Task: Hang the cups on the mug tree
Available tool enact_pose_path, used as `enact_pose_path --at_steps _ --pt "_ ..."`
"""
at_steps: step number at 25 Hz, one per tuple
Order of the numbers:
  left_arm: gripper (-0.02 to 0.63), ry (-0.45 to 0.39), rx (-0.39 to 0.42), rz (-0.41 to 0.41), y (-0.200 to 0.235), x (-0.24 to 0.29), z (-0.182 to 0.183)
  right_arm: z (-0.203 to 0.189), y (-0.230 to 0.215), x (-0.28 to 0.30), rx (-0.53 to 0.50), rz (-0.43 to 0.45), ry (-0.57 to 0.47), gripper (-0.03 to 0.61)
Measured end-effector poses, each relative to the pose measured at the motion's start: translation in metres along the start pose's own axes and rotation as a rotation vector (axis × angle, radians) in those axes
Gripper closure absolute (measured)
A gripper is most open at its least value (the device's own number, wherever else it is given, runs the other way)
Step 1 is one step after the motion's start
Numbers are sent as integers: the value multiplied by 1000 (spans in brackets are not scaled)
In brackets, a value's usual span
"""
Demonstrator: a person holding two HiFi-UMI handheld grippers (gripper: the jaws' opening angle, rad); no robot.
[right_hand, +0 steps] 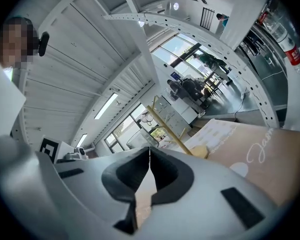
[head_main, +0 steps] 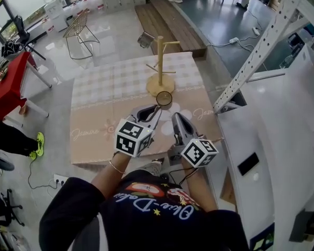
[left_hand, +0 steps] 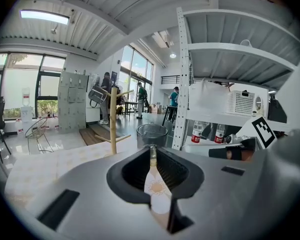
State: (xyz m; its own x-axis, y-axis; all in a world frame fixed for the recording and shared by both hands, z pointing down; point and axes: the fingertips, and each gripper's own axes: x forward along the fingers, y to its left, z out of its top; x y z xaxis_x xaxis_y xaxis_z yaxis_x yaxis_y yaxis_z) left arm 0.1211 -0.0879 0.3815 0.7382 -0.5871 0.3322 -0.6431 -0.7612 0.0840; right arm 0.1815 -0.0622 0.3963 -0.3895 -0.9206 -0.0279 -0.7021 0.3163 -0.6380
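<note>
A wooden mug tree (head_main: 159,61) stands on the far half of the cloth-covered table (head_main: 99,124). It also shows in the left gripper view (left_hand: 113,119) and the right gripper view (right_hand: 171,129). One glass cup (head_main: 145,39) hangs from its upper left peg. A second glass cup (head_main: 164,99) sits in front of the tree's base. My left gripper (head_main: 157,109) is shut on its thin handle, so the cup (left_hand: 151,133) shows just past the jaw tips. Beside it, my right gripper (head_main: 175,117) is shut and holds nothing.
A white perforated rack post (head_main: 267,41) and a white unit (head_main: 282,140) close off the table's right side. On the floor to the left stand a red table (head_main: 10,82) and a wire chair (head_main: 79,30). A wooden platform (head_main: 167,20) lies beyond the table.
</note>
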Motion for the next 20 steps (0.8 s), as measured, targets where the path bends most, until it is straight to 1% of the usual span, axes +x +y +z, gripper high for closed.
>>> enact_pose_path --at_steps 6,11,20 --pt "568 -1 -2 -27 2 15 4 2 -11 6 4 -23 -1 568" --pt "568 4 -1 -53 5 25 5 5 -18 15 33 -34 -15 568" --pt "568 -20 -9 -102 5 40 19 18 -27 25 53 -56 -46 568"
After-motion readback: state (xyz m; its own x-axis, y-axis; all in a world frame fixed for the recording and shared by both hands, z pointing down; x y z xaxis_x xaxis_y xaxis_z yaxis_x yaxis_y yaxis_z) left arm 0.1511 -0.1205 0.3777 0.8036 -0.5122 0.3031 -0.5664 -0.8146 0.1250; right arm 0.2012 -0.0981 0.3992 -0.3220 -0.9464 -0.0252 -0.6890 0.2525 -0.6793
